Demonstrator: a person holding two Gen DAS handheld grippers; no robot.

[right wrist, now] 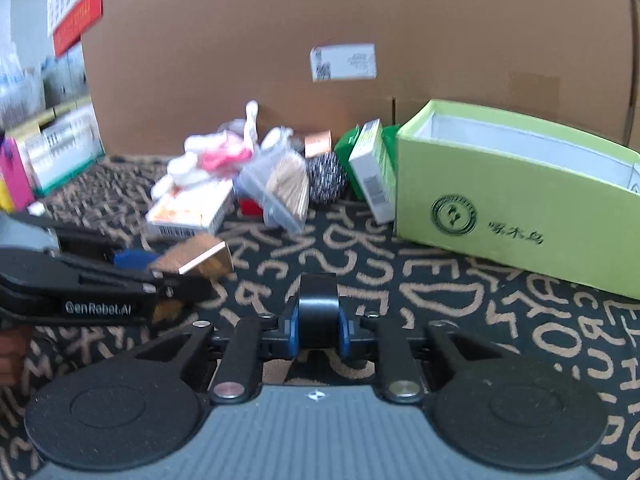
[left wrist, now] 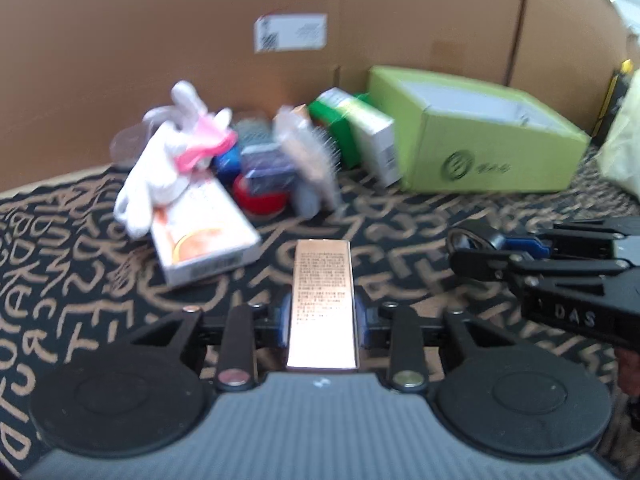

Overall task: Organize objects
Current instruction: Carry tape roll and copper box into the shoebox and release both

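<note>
Your left gripper (left wrist: 322, 314) pinches a copper carton (left wrist: 322, 300): slim, shiny, fine print on its top face, held lengthwise left of the green box (left wrist: 492, 152); your right gripper (right wrist: 319, 322) is clamped on a black roll (right wrist: 319, 304), glossy, drum-shaped, in front of that box. The left view alone shows the carton's print; the right view alone shows its end face (right wrist: 200, 258) and the box's white lining. The clutter pile (left wrist: 224, 160) lies left of the box.
</note>
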